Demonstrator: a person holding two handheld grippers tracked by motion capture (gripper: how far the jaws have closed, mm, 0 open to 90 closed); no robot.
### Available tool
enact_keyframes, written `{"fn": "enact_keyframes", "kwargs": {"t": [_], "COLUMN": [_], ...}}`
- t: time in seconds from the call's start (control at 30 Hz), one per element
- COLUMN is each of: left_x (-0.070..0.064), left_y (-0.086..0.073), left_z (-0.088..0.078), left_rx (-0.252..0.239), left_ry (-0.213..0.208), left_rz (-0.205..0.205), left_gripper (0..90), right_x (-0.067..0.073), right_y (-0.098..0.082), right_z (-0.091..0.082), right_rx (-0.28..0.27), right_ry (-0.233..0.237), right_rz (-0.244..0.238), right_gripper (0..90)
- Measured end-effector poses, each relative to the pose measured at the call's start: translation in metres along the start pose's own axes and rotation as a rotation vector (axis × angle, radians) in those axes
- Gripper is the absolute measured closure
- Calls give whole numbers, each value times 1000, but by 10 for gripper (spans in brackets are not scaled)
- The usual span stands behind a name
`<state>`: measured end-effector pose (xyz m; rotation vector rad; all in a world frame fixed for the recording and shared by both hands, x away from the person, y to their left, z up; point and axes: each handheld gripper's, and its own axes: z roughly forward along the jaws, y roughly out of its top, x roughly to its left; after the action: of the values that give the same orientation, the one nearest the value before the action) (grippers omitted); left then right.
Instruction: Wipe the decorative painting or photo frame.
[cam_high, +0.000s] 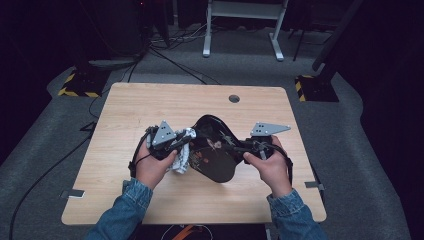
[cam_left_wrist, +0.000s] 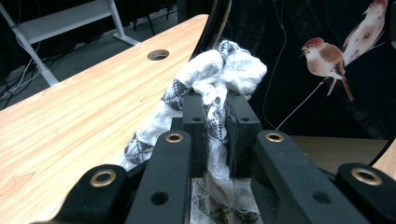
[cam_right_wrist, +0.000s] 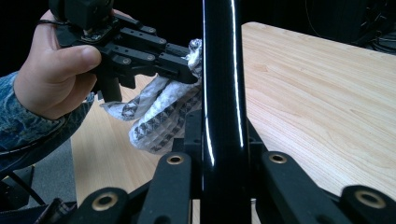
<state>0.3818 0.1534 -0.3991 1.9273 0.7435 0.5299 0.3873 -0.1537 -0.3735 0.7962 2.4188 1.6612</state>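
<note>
A glossy black lacquer plate (cam_high: 216, 152) painted with birds is held tilted above the wooden table (cam_high: 130, 110). My right gripper (cam_high: 236, 148) is shut on its right rim; in the right gripper view the plate (cam_right_wrist: 222, 93) stands edge-on between the jaws of that gripper (cam_right_wrist: 223, 133). My left gripper (cam_high: 187, 143) is shut on a bunched white cloth with a dark pattern (cam_high: 183, 154). In the left gripper view the cloth (cam_left_wrist: 219, 74) bulges out past the gripper (cam_left_wrist: 215, 112) and rests against the plate's painted face (cam_left_wrist: 280, 42). From the right gripper view, the left gripper (cam_right_wrist: 187, 70) and cloth (cam_right_wrist: 159, 114) sit just left of the rim.
The table has a round cable hole (cam_high: 234, 98) near its far edge. Behind it on the grey floor stand a white desk frame (cam_high: 245, 30) and two bases with yellow-black tape (cam_high: 80, 85) (cam_high: 315, 87). Cables run across the floor at the left.
</note>
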Motion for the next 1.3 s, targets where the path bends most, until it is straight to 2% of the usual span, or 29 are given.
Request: {"fn": "enact_keyframes", "kwargs": {"t": [0.07,0.2,0.33,0.37,0.4,0.53,0.57,0.67,0.83,1.0,1.03,1.07,1.3], "left_x": [-4,-21,-40,-40,-46,-54,-59,-64,-62,-50,-42,-42,-18], "left_y": [-1,-2,0,0,1,2,3,4,4,3,3,3,2], "left_z": [2,9,16,16,18,21,23,25,25,22,19,19,13], "left_rx": [7,24,27,27,28,24,28,31,28,30,29,29,22], "left_ry": [-11,-40,-89,-89,-108,-136,-147,-159,-165,-124,-108,-108,-44], "left_rz": [1,43,65,65,77,73,89,102,101,93,83,83,48], "left_gripper": [808,807,807,807,807,807,807,807,808,809,809,809,810], "right_x": [0,0,0,0,0,0,0,0,-1,-1,-2,-2,-3], "right_y": [0,0,0,0,0,0,0,0,0,-1,-1,-1,-1], "right_z": [0,0,0,0,0,0,0,0,0,-1,-1,-1,-3], "right_rx": [0,0,1,1,0,0,0,-2,-2,-4,-5,-5,-10], "right_ry": [-1,-1,-1,-2,-1,-1,0,-1,1,-6,-9,-9,-9], "right_rz": [-1,1,0,0,0,-1,-1,2,5,7,13,13,28], "right_gripper": [803,803,803,804,804,805,806,807,807,808,807,807,806]}}
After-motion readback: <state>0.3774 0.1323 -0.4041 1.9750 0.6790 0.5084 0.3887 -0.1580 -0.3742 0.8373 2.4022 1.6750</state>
